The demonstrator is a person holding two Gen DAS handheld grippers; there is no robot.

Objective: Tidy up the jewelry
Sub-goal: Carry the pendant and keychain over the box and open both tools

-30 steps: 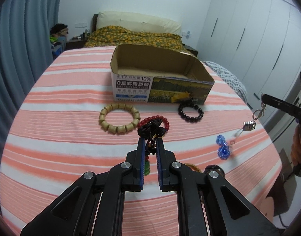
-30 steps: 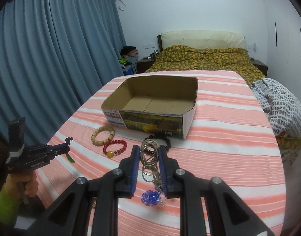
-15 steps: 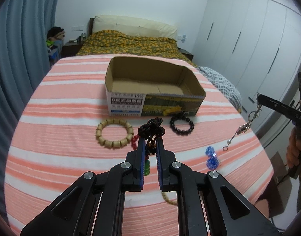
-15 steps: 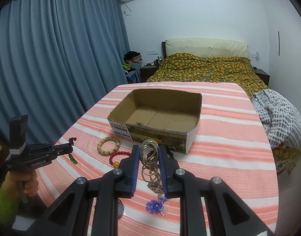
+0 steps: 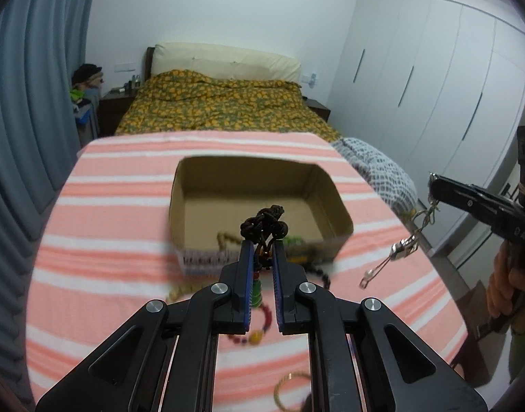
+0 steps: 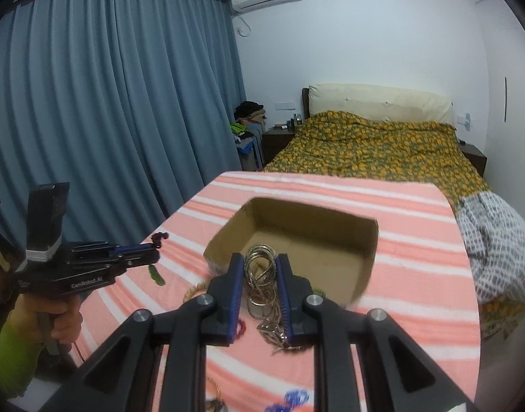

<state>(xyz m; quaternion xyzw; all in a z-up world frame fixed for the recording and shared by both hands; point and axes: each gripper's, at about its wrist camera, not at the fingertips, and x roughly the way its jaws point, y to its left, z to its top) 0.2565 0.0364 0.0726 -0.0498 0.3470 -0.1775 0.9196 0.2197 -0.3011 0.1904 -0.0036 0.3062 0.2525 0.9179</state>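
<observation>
Pinching a dark knotted cord necklace (image 5: 265, 221), the left gripper (image 5: 262, 257) keeps its jaws narrow, tilted down above the cardboard box (image 5: 228, 185) on the striped surface (image 5: 108, 206). Beside it, the right gripper (image 6: 260, 271) clamps a bundle of metal chains (image 6: 260, 264), angled likewise. Only its view shows the left hand (image 6: 53, 316) gripping its handle.

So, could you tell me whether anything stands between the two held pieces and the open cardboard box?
Nothing visible does. The left gripper holds the dark knotted cord and the right gripper the metal chain, both near the cardboard box's front wall, and its top is open.
</observation>
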